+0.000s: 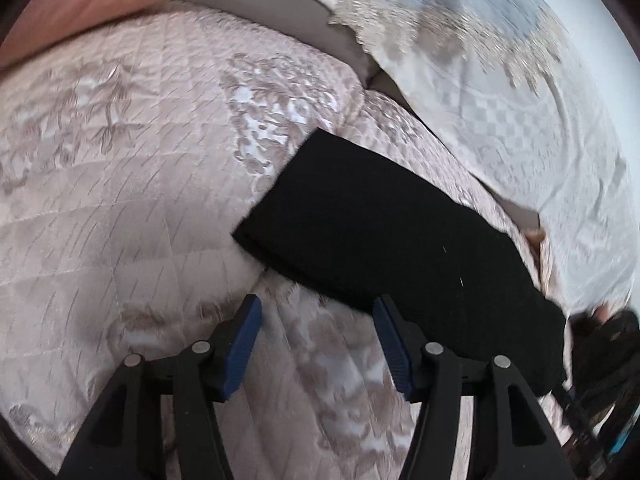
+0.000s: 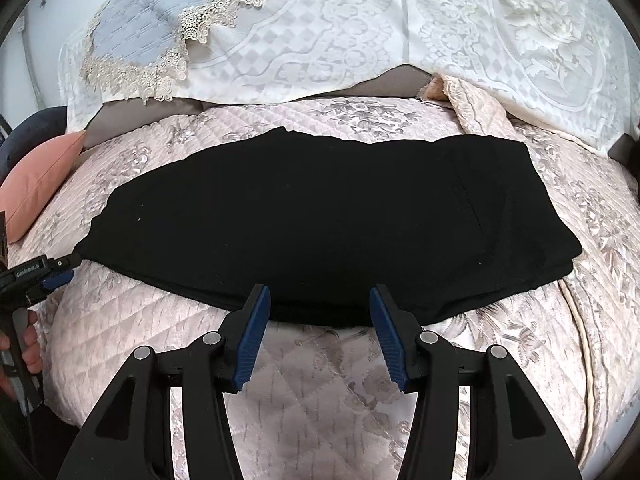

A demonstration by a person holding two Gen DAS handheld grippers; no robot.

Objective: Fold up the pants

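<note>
The black pants [image 2: 312,220] lie folded lengthwise into one long band across a pink quilted bedspread [image 2: 328,380], and both claws stand apart from them with nothing between the jaws. The right gripper [image 2: 318,336] has its jaws open, pointing down at the near long edge of the band; the edge lies just in front of its blue pads [image 2: 250,340], about at the level of the tips, and the pads do not press on the cloth. Far to the left of this claw, at the narrow end of the band, the left gripper [image 2: 60,270] shows from the side, with a hand [image 2: 28,340] below it holding its handle. In its own view the left gripper [image 1: 318,344] is also open, over bare bedspread [image 1: 120,200]; the pants [image 1: 380,240] run from just ahead of its right finger away to the right, and the square end of the band lies ahead of the claw, a little to the right. Beyond the pants, further from both claws, are white lace covers [image 2: 360,32], and a pink cushion [image 2: 36,184] is far to the left.
</note>
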